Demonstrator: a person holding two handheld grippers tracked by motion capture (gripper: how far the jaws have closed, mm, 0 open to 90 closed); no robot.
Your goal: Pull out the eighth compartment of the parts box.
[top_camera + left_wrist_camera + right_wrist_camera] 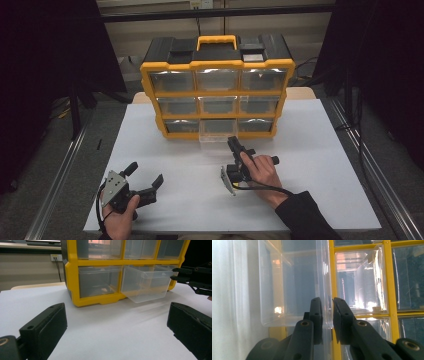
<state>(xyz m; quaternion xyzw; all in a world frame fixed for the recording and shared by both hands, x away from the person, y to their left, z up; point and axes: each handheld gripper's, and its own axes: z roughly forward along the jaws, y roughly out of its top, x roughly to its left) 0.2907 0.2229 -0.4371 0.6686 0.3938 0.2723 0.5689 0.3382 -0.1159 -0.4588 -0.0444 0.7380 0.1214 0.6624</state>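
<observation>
A yellow and black organizer cabinet (pixel 215 90) with clear drawers stands at the back of the white table (pixel 310 150). Its bottom middle clear drawer (pixel 216 137) is pulled partly out. My right gripper (pixel 233 142) is shut on that drawer's front wall. In the right gripper view, one jaw sits inside the drawer (pixel 294 285) and one outside, at the right gripper (pixel 327 305). My left gripper (pixel 147 172) rests open at the table's near left, holding nothing. The left gripper view shows the left gripper (pixel 115 312) wide open, facing the drawer (pixel 147 285) and the right gripper (pixel 175 273).
The cabinet's other drawers (pixel 172 80) are pushed in. Its yellow frame (pixel 387 277) rises just beside the right gripper. A yellow carry handle (pixel 216 39) tops the cabinet. Dark curtains and metal rails flank the table; bare table surface lies between the two hands.
</observation>
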